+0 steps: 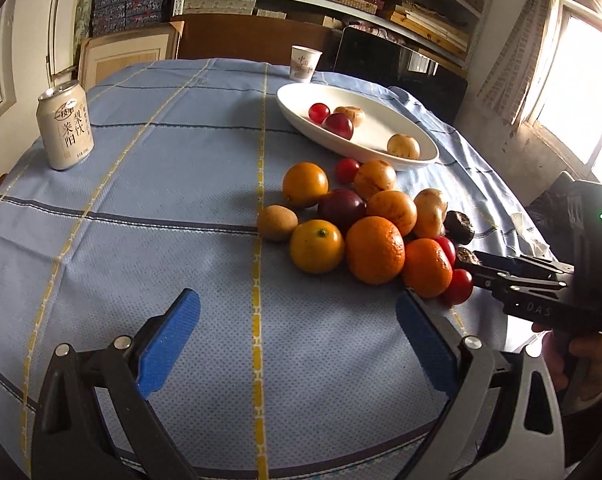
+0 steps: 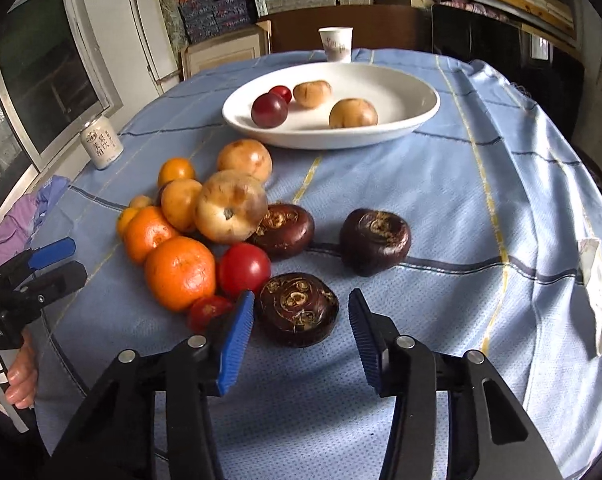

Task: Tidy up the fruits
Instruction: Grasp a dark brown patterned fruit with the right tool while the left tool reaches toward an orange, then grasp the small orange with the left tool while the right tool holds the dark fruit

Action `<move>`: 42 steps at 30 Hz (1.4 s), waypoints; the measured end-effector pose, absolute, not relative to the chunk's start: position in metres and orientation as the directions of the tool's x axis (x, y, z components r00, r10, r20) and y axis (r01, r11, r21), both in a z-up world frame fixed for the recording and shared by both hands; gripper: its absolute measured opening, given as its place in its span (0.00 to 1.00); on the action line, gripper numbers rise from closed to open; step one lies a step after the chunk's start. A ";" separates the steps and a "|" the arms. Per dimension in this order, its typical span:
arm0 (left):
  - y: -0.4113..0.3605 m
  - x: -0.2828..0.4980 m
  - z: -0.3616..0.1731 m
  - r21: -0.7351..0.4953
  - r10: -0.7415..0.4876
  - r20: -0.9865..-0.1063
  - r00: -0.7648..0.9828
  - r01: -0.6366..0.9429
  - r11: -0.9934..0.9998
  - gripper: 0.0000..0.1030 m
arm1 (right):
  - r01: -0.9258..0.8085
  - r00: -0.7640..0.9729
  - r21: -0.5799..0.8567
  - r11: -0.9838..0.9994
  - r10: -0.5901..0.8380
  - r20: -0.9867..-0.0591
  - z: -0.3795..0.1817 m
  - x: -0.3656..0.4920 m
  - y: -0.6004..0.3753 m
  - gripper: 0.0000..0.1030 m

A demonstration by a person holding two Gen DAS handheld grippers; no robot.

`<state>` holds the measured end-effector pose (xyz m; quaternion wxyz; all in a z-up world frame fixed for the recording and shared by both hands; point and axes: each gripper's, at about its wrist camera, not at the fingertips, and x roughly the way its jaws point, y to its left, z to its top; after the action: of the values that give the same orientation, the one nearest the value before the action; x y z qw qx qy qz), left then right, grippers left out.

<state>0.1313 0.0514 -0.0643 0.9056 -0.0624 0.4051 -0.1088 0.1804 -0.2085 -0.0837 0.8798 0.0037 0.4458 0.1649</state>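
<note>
Left wrist view first, from the left edge across: a pale drink can (image 1: 66, 126) stands upright on the blue checked cloth of the tabletop (image 1: 161, 220), well apart from everything else. Lower down, the left gripper (image 1: 297, 332) hangs over bare cloth with its jaws wide apart and nothing between them. Beyond it the pile of fruit (image 1: 365, 224) lies in a loose heap: oranges, a kiwi, a dark plum, cherry tomatoes and tan round fruits, many touching one another. Behind the heap sits a white oval dish (image 1: 301, 118) with four pieces in it, two red and two tan. A paper cup (image 1: 305, 63) stands upright at the far edge of the tabletop. At the right edge a person's hand (image 1: 581, 360) grips the handle of the other tool.

From the right wrist view, the same heap lies on the left, and three dark water chestnuts lie to its right. The nearest water chestnut (image 2: 299, 309) sits flat on the cloth between the blue pads of the right gripper (image 2: 301, 320). Its jaws stand partly apart, one pad on either side of the chestnut, with a gap visible on the right side, so nothing is clamped. A crumpled wrapper (image 2: 599, 300) lies near the right edge of the cloth.
</note>
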 end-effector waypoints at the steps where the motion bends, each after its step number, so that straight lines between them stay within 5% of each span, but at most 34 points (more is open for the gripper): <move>1: 0.051 0.132 -0.065 -0.200 -0.246 -0.722 0.647 0.145 0.969 0.94 | -0.291 0.539 0.161 0.943 0.300 -0.787 -0.085 0.182 -0.208 0.45; 7: 0.050 0.135 -0.062 -0.208 -0.276 -0.719 0.638 0.182 0.961 0.93 | -0.291 0.553 0.182 0.939 0.320 -0.769 -0.082 0.177 -0.213 0.42; 13: 0.048 0.159 -0.071 -0.232 -0.300 -0.763 0.572 0.191 0.954 0.58 | -0.288 0.615 0.200 0.937 0.341 -0.711 -0.071 0.158 -0.226 0.42; 16: 0.052 0.169 -0.076 -0.268 -0.320 -0.772 0.549 0.177 0.947 0.50 | -0.288 0.629 0.215 0.933 0.354 -0.693 -0.070 0.152 -0.232 0.42; 25: 0.045 0.182 -0.072 -0.229 -0.299 -0.771 0.563 0.193 0.954 0.49 | -0.324 0.639 0.216 0.921 0.381 -0.668 -0.071 0.144 -0.230 0.42; 35: 0.032 0.190 -0.067 -0.194 -0.300 -0.766 0.569 0.241 0.951 0.32 | -0.309 0.632 0.275 0.911 0.412 -0.657 -0.074 0.146 -0.238 0.43; 42: 0.021 0.201 -0.065 -0.136 -0.280 -0.767 0.577 0.281 0.950 0.32 | -0.305 0.627 0.293 0.906 0.422 -0.654 -0.074 0.147 -0.240 0.43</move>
<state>0.2006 0.0209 -0.0648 0.8880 0.0001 0.4318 -0.1579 0.1469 -0.2400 -0.0744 0.8987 0.0769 0.3814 0.2024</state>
